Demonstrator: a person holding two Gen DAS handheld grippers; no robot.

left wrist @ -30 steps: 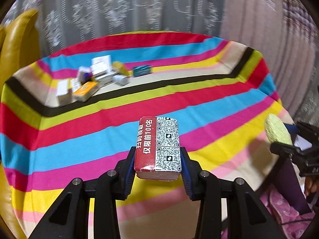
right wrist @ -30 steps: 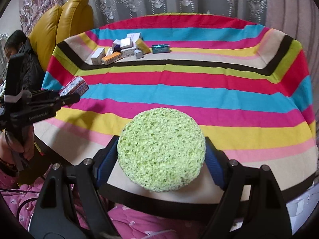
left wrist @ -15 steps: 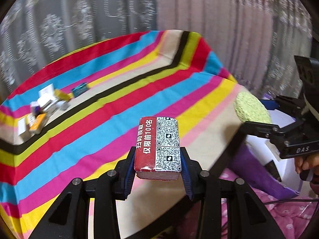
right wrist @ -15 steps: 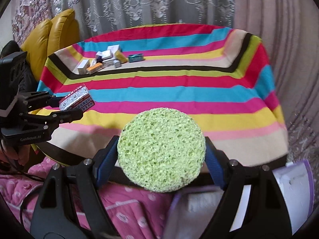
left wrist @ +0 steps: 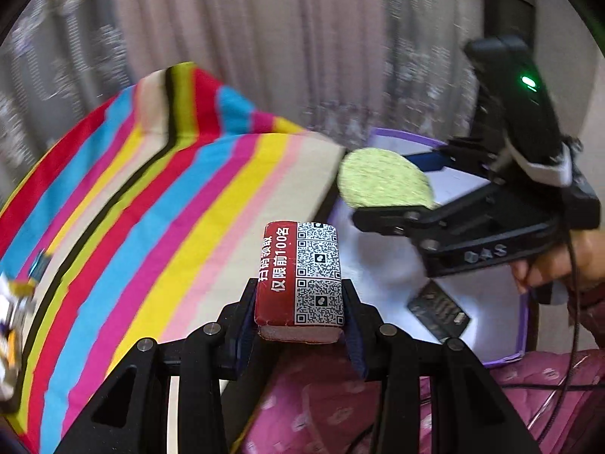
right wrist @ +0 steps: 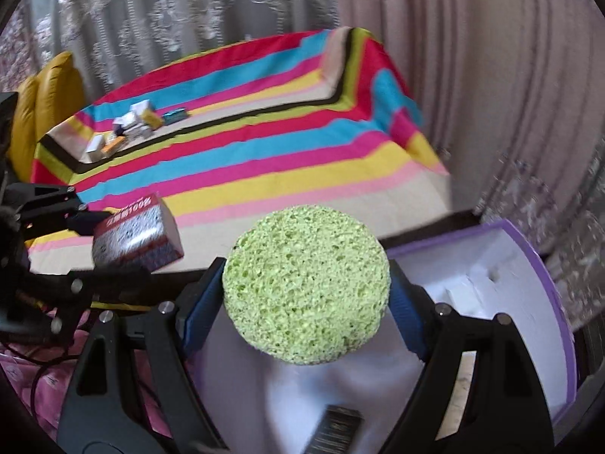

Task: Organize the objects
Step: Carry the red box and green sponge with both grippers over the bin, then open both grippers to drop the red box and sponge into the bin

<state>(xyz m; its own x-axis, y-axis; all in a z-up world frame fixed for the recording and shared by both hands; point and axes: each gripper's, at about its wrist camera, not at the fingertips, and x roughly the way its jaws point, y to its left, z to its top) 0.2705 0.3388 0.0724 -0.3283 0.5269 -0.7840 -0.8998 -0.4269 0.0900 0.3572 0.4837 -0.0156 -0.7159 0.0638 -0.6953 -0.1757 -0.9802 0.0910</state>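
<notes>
Both hands are swinging away from the striped table (right wrist: 264, 143) toward the purple-rimmed box (right wrist: 544, 265) beside it, the left gripper (left wrist: 298, 302) pinching the red packet (left wrist: 298, 276) and the right gripper (right wrist: 306, 287) pinching the green sponge (right wrist: 306, 287), likely about to drop both inside.

Soft, even daylight filters through the curtains (right wrist: 234, 3), no hard shadows on the striped cloth (right wrist: 264, 140). Both fisheye views bend hard and go black at the corners. Motion blur smears the curtains and the boxes (left wrist: 11, 302) left of the cloth; the sponge (right wrist: 306, 287) stays sharp.
</notes>
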